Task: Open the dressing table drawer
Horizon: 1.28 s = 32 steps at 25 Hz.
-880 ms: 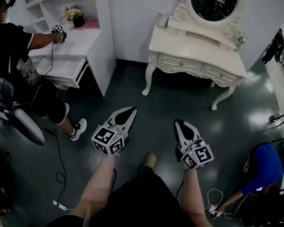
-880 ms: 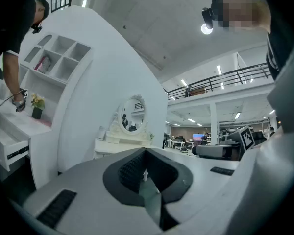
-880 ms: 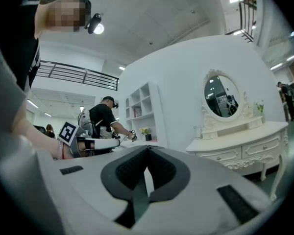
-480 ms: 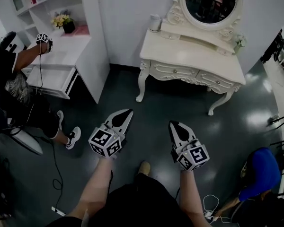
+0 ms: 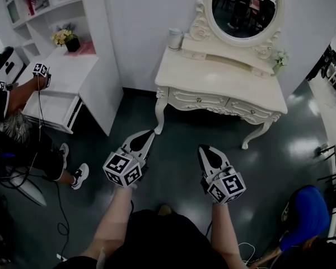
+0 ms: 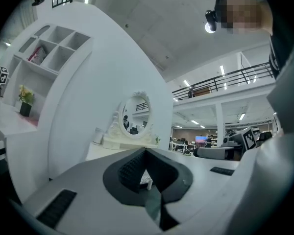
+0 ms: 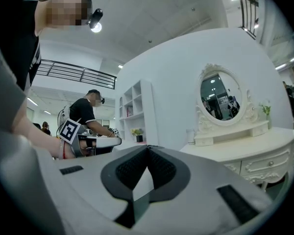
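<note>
- White shelving [image 5: 95, 66] with a desk stands at your ten o'clock, where another person [image 5: 11, 111] works with a marker cube in hand. None of that is part of your job.
- Your left gripper [image 5: 148, 134] is held level over the dark floor [image 5: 173, 122], tongs pressed together with nothing between them, the tip aimed toward twelve o'clock.
- The cream dressing table [image 5: 218, 77] sits at twelve to one o'clock, against the wall under its oval mirror [image 5: 242, 7]. It is well apart from both grippers, with open floor between.
- Its left drawer [image 5: 199, 100] and right drawer [image 5: 252, 112] both look flush with the carved front, so nothing is opened yet.
- Your right gripper [image 5: 203, 149] is level too, jaws closed tip to tip and empty, pointing at about eleven o'clock.
- A person in blue [image 5: 305, 212] crouches at your four o'clock, clear of your path.
- As I judge it, the whole task is ahead of you — close the distance, spread one pair of tongs, take a drawer knob and pull.
</note>
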Motion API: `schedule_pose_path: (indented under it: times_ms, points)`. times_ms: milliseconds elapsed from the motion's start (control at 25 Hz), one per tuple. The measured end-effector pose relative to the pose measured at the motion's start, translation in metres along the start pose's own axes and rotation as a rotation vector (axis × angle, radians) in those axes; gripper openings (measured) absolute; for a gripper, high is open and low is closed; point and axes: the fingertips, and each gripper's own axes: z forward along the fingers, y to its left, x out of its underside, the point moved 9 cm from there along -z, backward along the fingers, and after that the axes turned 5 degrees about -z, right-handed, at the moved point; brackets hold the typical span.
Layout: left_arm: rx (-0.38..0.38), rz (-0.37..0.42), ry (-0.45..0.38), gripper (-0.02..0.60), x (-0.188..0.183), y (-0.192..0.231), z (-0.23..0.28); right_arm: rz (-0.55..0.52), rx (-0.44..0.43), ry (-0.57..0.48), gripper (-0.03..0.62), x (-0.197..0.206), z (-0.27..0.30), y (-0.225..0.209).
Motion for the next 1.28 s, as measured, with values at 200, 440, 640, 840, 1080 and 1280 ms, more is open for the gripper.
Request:
schedule_pose_path:
  times_ms: [200, 440, 640, 840, 1080, 1280]
  points:
    - [-0.007, -0.009, 0.011, 0.002, 0.003, 0.006, 0.016, 0.021, 0.003, -0.013, 0.005, 0.003, 0.009, -0.014]
    - [-0.017, -0.020, 0.036, 0.002, 0.007, 0.016, 0.030, 0.085, 0.026, -0.006, 0.006, 0.012, 0.020, -0.032]
    - [-0.023, -0.035, 0.049, 0.002, 0.013, 0.033, 0.050, 0.103, 0.032, 0.000, 0.006, 0.022, 0.037, -0.053]
    - [-0.017, -0.081, 0.073, 0.002, 0.027, 0.053, 0.084, 0.108, 0.023, 0.016, 0.006, 0.028, 0.057, -0.082]
    - [0.018, -0.089, 0.086, 0.002, 0.018, 0.081, 0.143, 0.127, 0.053, 0.018, 0.006, 0.024, 0.092, -0.126]
    - [0.078, -0.073, 0.083, 0.002, 0.001, 0.100, 0.190, 0.139, 0.083, 0.009, 0.006, 0.019, 0.120, -0.159]
